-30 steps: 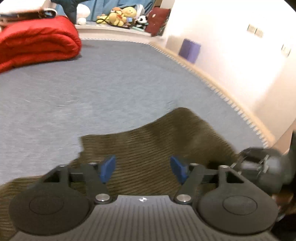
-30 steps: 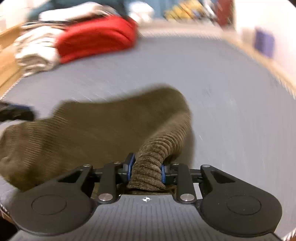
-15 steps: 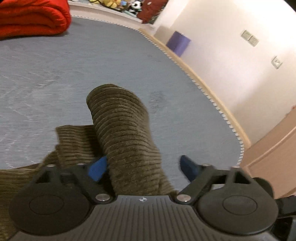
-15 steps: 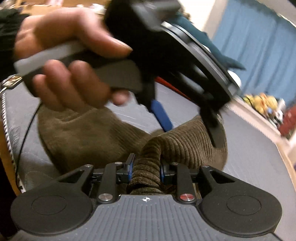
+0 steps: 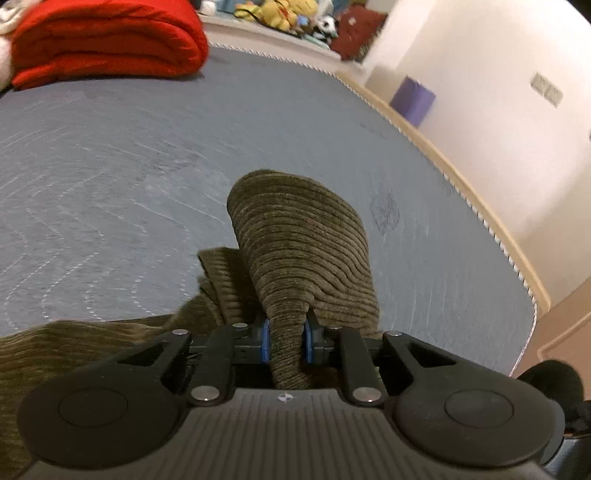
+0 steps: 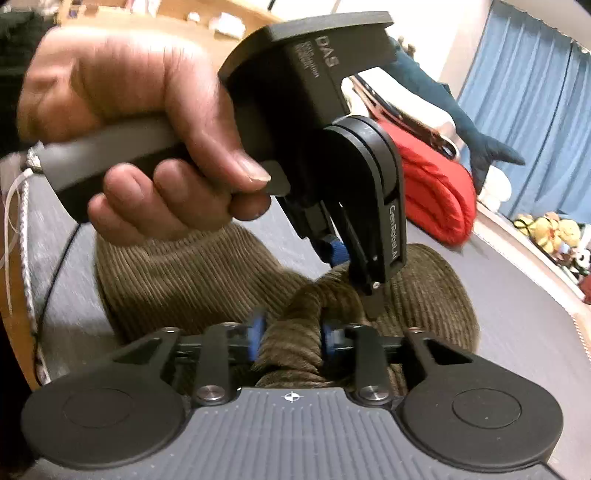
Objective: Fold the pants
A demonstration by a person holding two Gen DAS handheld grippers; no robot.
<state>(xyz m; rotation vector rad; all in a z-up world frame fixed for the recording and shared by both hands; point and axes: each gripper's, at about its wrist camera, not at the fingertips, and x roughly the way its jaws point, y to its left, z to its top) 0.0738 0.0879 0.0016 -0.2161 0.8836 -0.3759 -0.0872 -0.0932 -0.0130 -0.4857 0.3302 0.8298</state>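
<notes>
Olive-brown corduroy pants [image 5: 299,243] lie bunched on the grey-blue mattress [image 5: 110,155]. My left gripper [image 5: 285,339] is shut on a raised fold of the pants, which arches up ahead of the blue pads. My right gripper [image 6: 290,338] is shut on another fold of the same pants [image 6: 184,273]. In the right wrist view the left gripper, held in a hand [image 6: 140,122], points down onto the cloth just beyond my right fingertips. The two grippers are very close together.
A rolled red blanket [image 5: 107,40] lies at the far end of the mattress; it also shows in the right wrist view [image 6: 436,192]. Stuffed toys [image 5: 280,14] and a purple box [image 5: 412,99] sit beyond. The mattress edge [image 5: 491,229] runs along the right, near the wall.
My left gripper was open over the pants; it has closed on a raised fold. The right gripper kept its grip and swung round to face the left gripper at close range.
</notes>
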